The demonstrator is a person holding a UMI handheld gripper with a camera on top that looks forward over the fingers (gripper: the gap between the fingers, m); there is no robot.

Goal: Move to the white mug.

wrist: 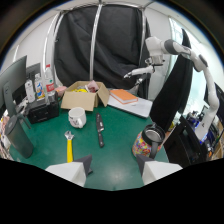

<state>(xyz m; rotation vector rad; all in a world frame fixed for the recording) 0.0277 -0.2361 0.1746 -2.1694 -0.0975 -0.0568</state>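
The white mug (pixel 77 117) stands upright on the green table (pixel 117 155), just in front of the cardboard box and well beyond my fingers, to the left of their line. My gripper (pixel 114 167) is open, its two pale fingertips (pixel 82 164) set apart with bare green table between them and nothing held. A black-handled knife (pixel 100 131) lies between the mug and my fingers, slightly right of the mug. A yellow-handled wrench (pixel 69 147) lies just ahead of the left finger.
An open cardboard box (pixel 84 95) sits behind the mug. An orange book (pixel 123 96) lies on white papers. A jar of coloured sweets (pixel 148 140) stands ahead of my right finger. Bottles (pixel 41 86) and a monitor (pixel 12 80) stand at the left; a white robot arm (pixel 165 50) at the back right.
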